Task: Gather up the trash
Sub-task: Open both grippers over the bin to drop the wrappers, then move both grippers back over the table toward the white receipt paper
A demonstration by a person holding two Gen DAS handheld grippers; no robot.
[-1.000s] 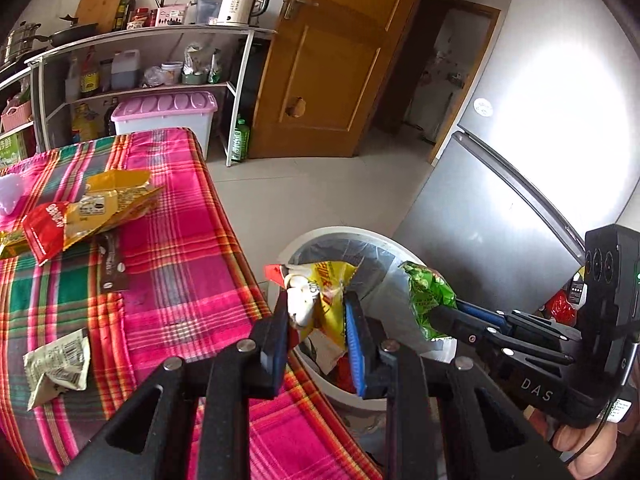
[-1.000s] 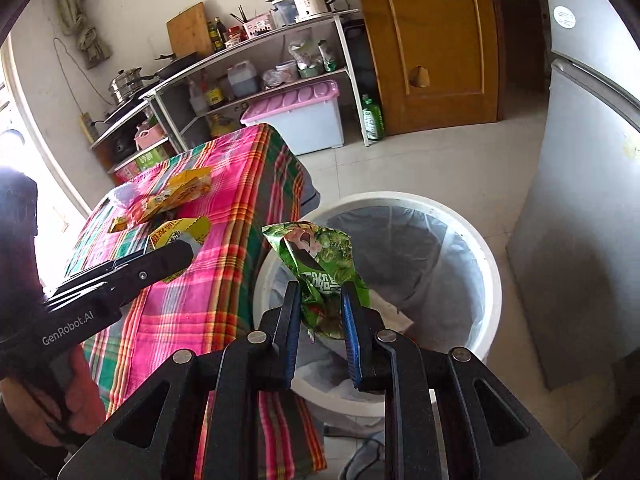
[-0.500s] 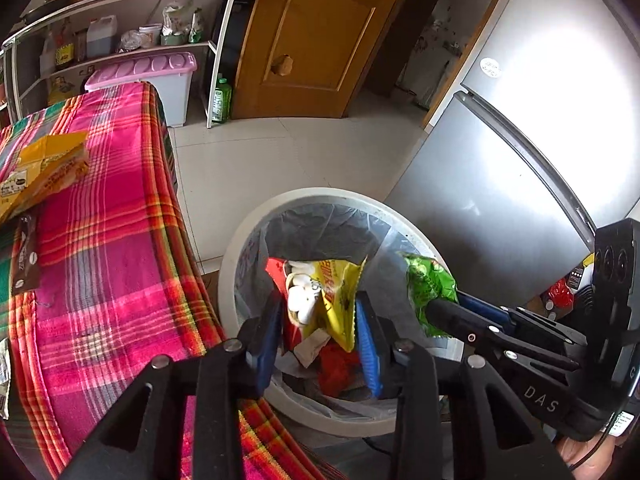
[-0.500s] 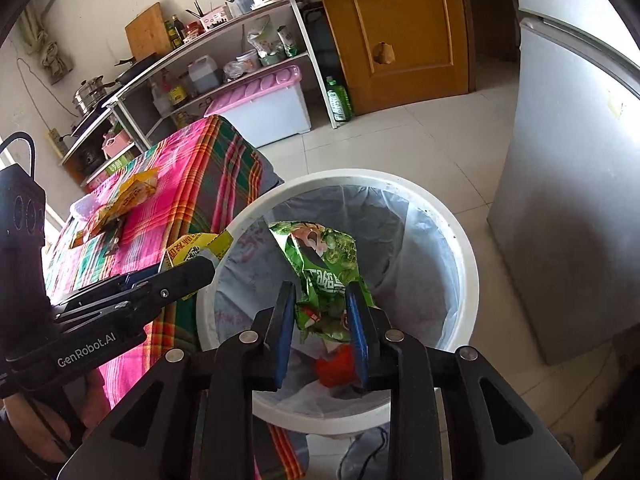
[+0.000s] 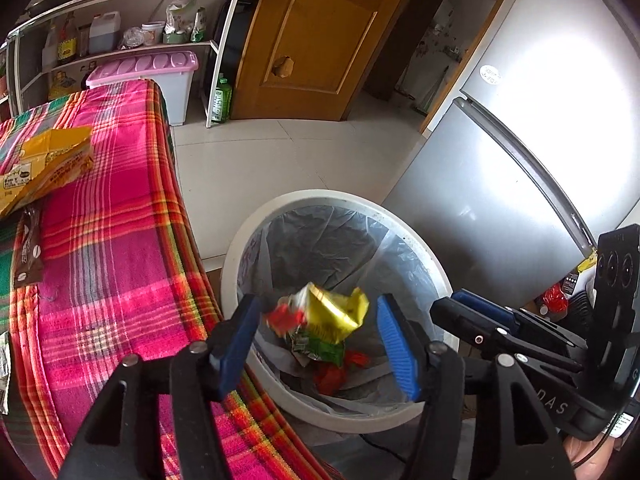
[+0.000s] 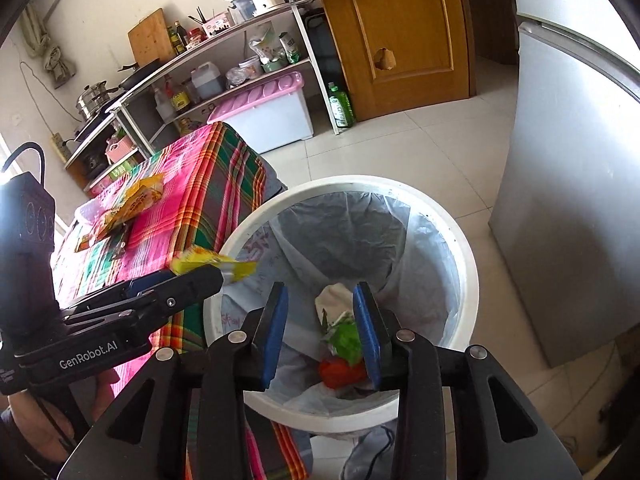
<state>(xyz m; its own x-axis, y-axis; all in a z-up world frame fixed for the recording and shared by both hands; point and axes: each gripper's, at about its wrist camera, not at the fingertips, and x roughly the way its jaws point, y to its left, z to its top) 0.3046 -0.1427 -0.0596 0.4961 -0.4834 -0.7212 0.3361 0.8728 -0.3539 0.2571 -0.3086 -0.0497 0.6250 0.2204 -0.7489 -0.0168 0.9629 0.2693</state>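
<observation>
Half a second ago both my grippers pinched wrappers above the round white plastic bin; now my left gripper stands spread and the crumpled yellow snack wrapper, blurred and probably mid-fall, drops between its pads. My right gripper gapes too, its green wrapper already lying on the rubbish inside. More wrappers remain on the pink plaid tablecloth.
</observation>
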